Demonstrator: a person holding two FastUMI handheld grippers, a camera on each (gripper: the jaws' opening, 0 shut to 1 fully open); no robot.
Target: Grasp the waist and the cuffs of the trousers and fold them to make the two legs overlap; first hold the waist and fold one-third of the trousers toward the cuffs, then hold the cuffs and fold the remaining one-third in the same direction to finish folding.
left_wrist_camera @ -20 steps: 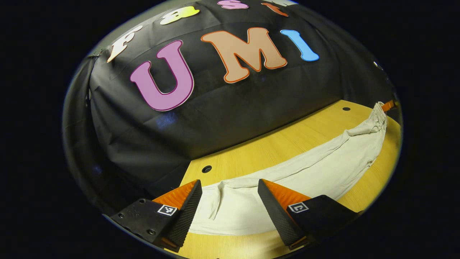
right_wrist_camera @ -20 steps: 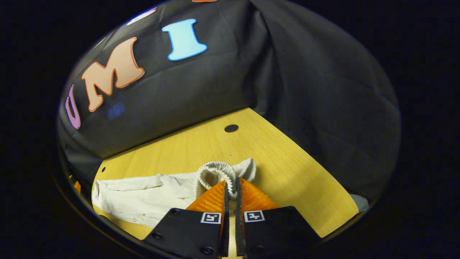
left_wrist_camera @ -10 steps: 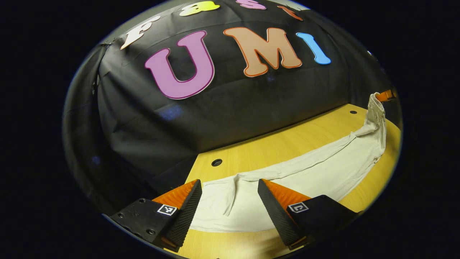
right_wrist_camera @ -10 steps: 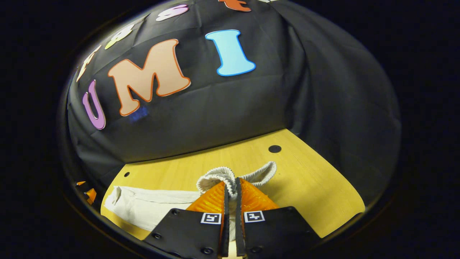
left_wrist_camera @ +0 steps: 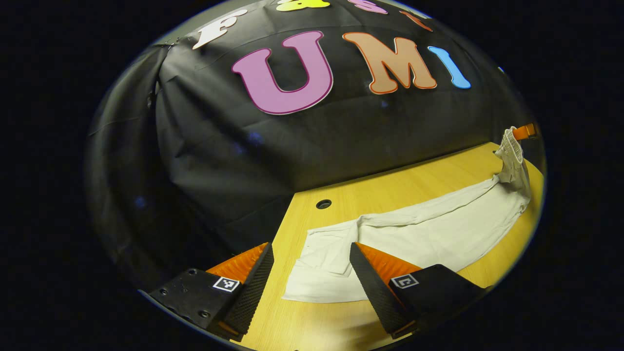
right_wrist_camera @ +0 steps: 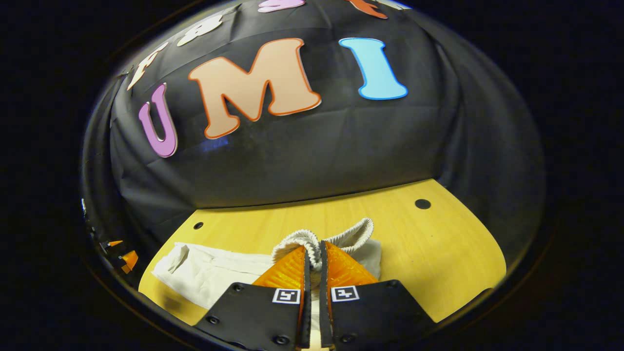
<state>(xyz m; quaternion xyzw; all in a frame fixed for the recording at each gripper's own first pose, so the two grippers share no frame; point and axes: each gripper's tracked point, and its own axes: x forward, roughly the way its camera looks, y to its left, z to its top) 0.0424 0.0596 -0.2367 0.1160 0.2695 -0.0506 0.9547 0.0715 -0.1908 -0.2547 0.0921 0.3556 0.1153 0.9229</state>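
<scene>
Your wooden table (left_wrist_camera: pixel 390 187) runs the width of the booth against the black cloth wall (left_wrist_camera: pixel 302 141), with a small round hole (left_wrist_camera: pixel 323 204) near its back edge in the left gripper view and two more holes (right_wrist_camera: pixel 422 204) showing in the right gripper view.

The pale trousers (left_wrist_camera: pixel 429 234) lie stretched flat along that table. In the left gripper view they reach from the cuffs (left_wrist_camera: pixel 321 273) close in front of you to the waist (left_wrist_camera: pixel 512 151) far off at the right edge, where the cloth is lifted off the wood. The cuff end lies rumpled, with one flap turned over.

Your right gripper (right_wrist_camera: pixel 314 253) has its fingers pressed together on the gathered elastic waist (right_wrist_camera: pixel 312 239), which bunches up above the tips and loops off to the right. The rest of the trousers (right_wrist_camera: pixel 209 273) trail away to the left across the table. From the left gripper view that same gripper (left_wrist_camera: pixel 525 130) shows as a small tip at the raised waist.

Your left gripper (left_wrist_camera: pixel 310 256) has its fingers wide apart, holding nothing. It hangs over the cuff end, with one finger (left_wrist_camera: pixel 375 282) in front of the cloth and the other finger (left_wrist_camera: pixel 251 287) over bare wood beside the trousers' edge. Whether either touches the cloth, I cannot tell.
</scene>
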